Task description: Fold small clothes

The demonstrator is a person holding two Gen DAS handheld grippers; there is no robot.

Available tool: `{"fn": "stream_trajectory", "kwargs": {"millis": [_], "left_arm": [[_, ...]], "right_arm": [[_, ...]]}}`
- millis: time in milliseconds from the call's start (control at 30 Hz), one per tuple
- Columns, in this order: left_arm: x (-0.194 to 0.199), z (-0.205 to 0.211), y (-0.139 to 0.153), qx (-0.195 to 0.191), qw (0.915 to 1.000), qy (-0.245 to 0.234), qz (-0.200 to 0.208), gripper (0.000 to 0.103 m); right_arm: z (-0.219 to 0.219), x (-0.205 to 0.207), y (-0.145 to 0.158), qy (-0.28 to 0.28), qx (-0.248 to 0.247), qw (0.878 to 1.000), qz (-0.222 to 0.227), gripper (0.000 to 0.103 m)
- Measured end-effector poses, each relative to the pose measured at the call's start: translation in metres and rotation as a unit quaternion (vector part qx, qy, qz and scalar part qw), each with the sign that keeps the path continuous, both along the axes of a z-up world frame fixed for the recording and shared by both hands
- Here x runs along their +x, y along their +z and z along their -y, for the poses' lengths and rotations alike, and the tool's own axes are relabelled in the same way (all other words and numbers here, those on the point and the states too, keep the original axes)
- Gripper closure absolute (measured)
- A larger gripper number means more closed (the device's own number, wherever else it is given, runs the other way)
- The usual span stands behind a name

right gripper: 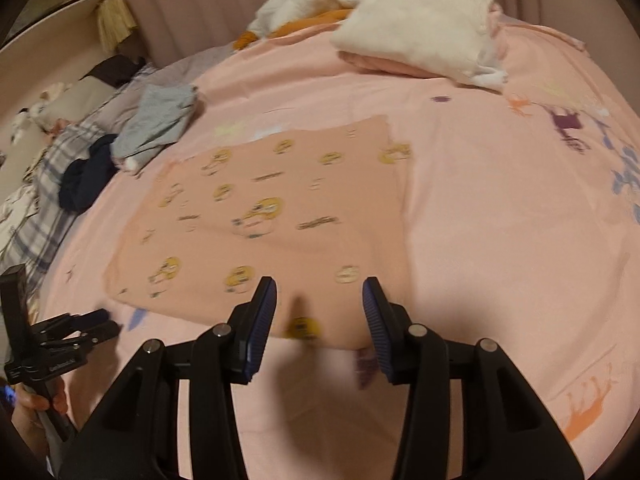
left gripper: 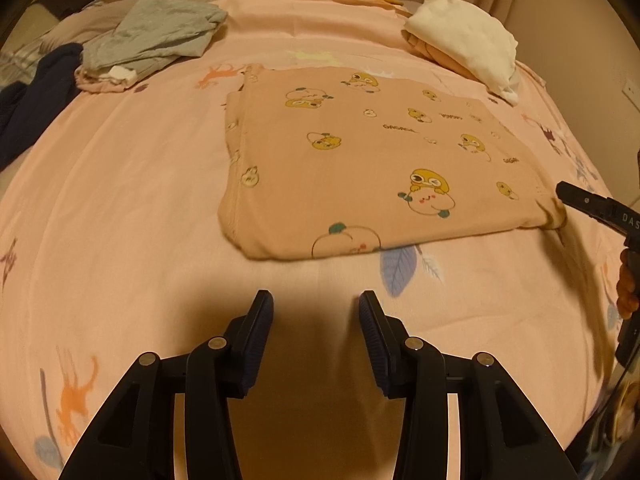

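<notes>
Peach cartoon-print garment (left gripper: 372, 160) lies flat mid-bed, folded into neat rectangle. Left gripper (left gripper: 316, 312) jaws apart, empty, short of it. Right gripper (right gripper: 320, 300) jaws apart, empty, over near edge. Grey pile (left gripper: 156, 36), dark garment (left gripper: 36, 92) look unfolded; white stack (left gripper: 464, 40) looks done.

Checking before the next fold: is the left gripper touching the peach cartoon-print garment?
Apart. In the left wrist view, the left gripper sits short of the peach garment, with bare sheet between them.
</notes>
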State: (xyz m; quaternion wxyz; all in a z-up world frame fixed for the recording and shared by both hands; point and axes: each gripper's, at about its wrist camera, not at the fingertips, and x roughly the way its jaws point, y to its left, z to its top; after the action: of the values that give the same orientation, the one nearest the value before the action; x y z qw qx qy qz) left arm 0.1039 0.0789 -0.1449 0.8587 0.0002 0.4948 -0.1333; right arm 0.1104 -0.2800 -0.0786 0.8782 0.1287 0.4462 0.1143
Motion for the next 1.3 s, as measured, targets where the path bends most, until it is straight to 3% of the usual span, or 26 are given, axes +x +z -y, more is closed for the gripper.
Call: {"fn": "stream_trajectory", "kwargs": {"millis": [200,567,733,833,1000,1300], "left_arm": [[-0.011,-0.006,0.000,-0.007,0.9998,0.018,-0.005,0.060],[-0.029,-0.016,0.005,-0.028,0.9984,0.047,-0.012,0.060],[-0.032,-0.019,0.007,-0.026,0.9980,0.056,-0.017,0.059],[-0.032,-0.024,0.008,-0.032,0.9971,0.066,-0.021,0.052],[-0.033,-0.031,0.012,-0.047,0.9956,0.079,-0.021,0.051],[-0.031,-0.038,0.012,-0.072,0.9935,0.085,-0.026,0.044]], "right_arm": [[-0.018,0.002,-0.024,0.013,-0.038,0.999,-0.033,0.059],[-0.006,-0.031,-0.021,0.017,-0.047,0.998,-0.042,0.059],[0.000,-0.049,-0.011,0.009,-0.042,0.998,-0.036,0.059],[0.000,-0.058,-0.001,0.010,-0.030,0.999,-0.028,0.057],[-0.010,-0.068,0.013,0.022,-0.009,1.000,-0.013,0.055],[-0.046,-0.069,0.032,0.066,0.016,0.998,-0.001,0.040]]}}
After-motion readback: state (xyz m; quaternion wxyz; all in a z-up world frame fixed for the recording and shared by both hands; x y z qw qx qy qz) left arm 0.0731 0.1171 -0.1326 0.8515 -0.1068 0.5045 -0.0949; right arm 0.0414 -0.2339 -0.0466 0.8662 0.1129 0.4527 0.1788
